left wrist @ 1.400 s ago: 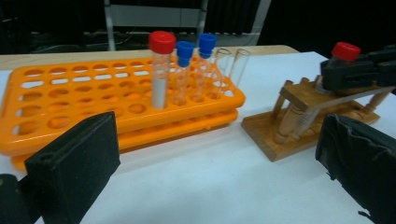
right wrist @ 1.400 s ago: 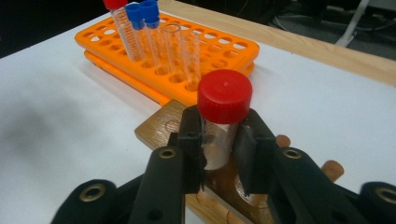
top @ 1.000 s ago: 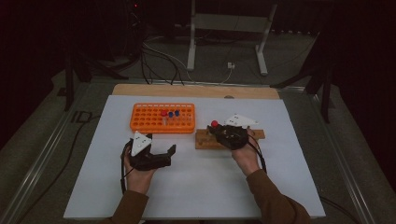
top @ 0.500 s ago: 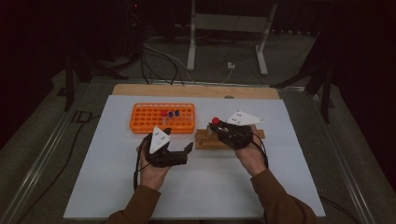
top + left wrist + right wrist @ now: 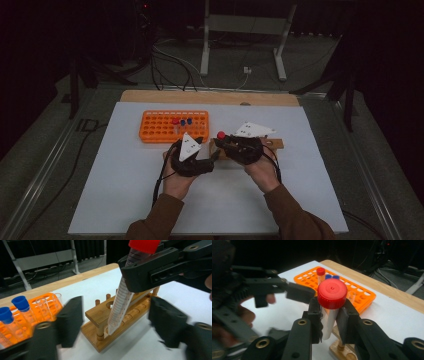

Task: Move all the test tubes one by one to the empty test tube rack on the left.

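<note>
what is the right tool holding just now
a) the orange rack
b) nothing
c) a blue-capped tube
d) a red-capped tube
d: in the right gripper view the right tool has its jaws clamped on a red-capped tube just under the cap, and in the left gripper view the tube's tip hangs tilted over the wooden rack.

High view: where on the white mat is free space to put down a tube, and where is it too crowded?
Free: the mat left of the left claw, below the orange rack; the mat right of the wooden rack; the near strip beside the forearms. Crowded: the middle, where both claws meet at the wooden rack and the right claw holds the red-capped tube.
</note>
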A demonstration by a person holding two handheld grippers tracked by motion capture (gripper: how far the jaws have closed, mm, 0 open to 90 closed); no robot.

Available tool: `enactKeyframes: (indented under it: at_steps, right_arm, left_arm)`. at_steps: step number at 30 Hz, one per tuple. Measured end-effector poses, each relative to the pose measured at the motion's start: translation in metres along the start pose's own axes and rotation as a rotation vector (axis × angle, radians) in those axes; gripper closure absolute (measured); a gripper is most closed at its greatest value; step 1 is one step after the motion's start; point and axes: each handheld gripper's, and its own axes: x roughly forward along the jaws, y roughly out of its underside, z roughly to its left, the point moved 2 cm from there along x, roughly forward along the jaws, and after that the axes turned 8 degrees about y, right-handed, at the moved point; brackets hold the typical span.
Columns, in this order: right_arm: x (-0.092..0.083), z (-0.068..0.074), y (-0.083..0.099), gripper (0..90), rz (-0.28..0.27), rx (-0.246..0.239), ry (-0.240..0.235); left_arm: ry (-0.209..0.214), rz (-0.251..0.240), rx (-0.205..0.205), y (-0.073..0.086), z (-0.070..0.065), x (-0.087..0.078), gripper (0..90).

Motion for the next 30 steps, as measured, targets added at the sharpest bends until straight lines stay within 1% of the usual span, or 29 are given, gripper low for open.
enactKeyframes:
  at_steps: [2, 3, 5, 8, 10, 12, 14, 17, 20, 21, 24, 25, 30]
  right_arm:
    - [0.001, 0.001, 0.001, 74.7, 0.004, 0.004, -0.014]
    - [0.002, 0.002, 0.001, 74.7, 0.006, 0.01, -0.024]
    - [0.003, 0.003, 0.002, 74.7, 0.011, 0.018, -0.039]
    - [0.005, 0.005, 0.003, 74.7, 0.02, 0.021, -0.052]
    - [0.006, 0.006, 0.004, 74.8, 0.024, 0.024, -0.056]
    - [0.007, 0.006, 0.005, 74.6, 0.027, 0.023, -0.061]
    - [0.007, 0.006, 0.006, 73.6, 0.025, 0.028, -0.069]
    - [0.004, 0.003, 0.005, 63.5, 0.006, 0.052, -0.082]
    - [-0.001, -0.001, 0.005, 52.8, -0.009, 0.06, -0.087]
    - [-0.002, -0.003, 0.005, 49.0, -0.013, 0.063, -0.087]
    - [-0.005, -0.006, 0.006, 40.6, -0.018, 0.07, -0.077]
    - [-0.006, -0.006, 0.006, 37.3, -0.02, 0.071, -0.069]
    - [-0.008, -0.006, 0.01, 23.6, -0.02, 0.06, -0.046]
  left_arm:
    - [-0.003, 0.012, 0.005, 0.001, 0.001, 0.003, 45.7]
    - [0.002, 0.015, 0.006, 0.002, 0.001, 0.004, 50.8]
    - [0.003, 0.017, 0.008, 0.002, 0.001, 0.005, 57.6]
    - [0.017, 0.033, 0.018, 0.004, 0.0, 0.007, 66.3]
    - [0.028, 0.046, 0.032, 0.005, -0.002, 0.007, 72.4]
    - [0.03, 0.049, 0.043, 0.006, -0.003, 0.006, 74.5]
    - [0.034, 0.049, 0.045, 0.006, -0.003, 0.006, 75.5]
    - [0.025, 0.048, 0.035, 0.007, 0.001, 0.004, 75.8]
    - [0.012, 0.038, 0.01, 0.008, 0.007, 0.001, 75.8]
    - [0.007, 0.035, 0.009, 0.008, 0.008, 0.001, 75.8]
    - [0.0, 0.026, -0.002, 0.008, 0.01, -0.001, 75.8]
    - [-0.001, 0.028, 0.002, 0.008, 0.01, -0.002, 75.8]
    - [-0.004, 0.022, -0.006, 0.009, 0.011, -0.004, 75.8]
